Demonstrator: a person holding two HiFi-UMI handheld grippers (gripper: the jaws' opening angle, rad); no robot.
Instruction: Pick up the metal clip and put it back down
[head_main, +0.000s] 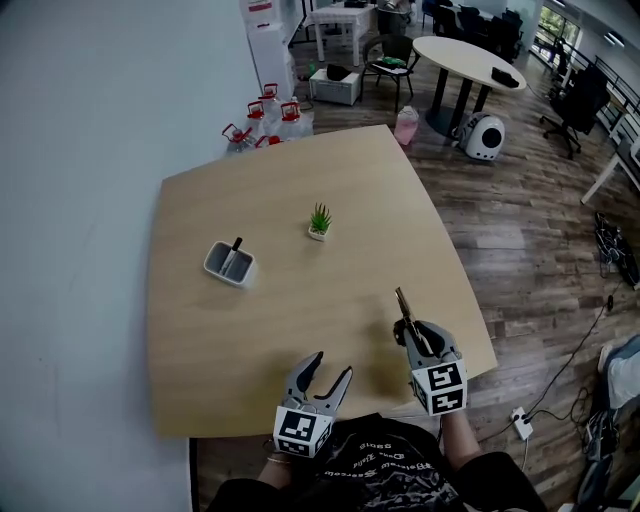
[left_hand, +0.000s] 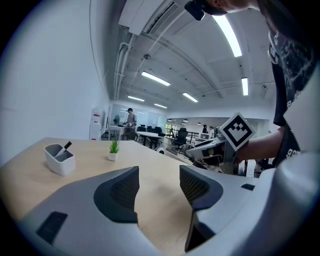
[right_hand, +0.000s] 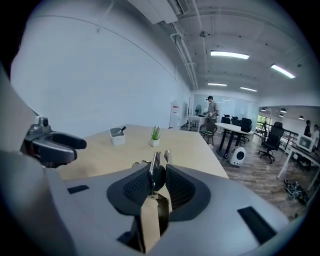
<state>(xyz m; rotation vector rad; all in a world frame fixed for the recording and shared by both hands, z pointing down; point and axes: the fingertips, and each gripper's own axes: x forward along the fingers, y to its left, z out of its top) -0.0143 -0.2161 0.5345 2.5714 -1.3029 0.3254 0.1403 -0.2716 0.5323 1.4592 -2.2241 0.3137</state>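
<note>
One wooden office table (head_main: 290, 170); right gripper (head_main: 412, 333) clamps metal clip (head_main: 403, 303), left gripper (head_main: 333, 366) gapes empty.

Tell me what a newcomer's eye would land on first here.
The metal clip pinched in the right tongs, near the right front corner of the wooden table. Next, the left tongs beside it, open and empty. Farther off sit a small potted plant and a grey pen holder, apart from each other.
</note>
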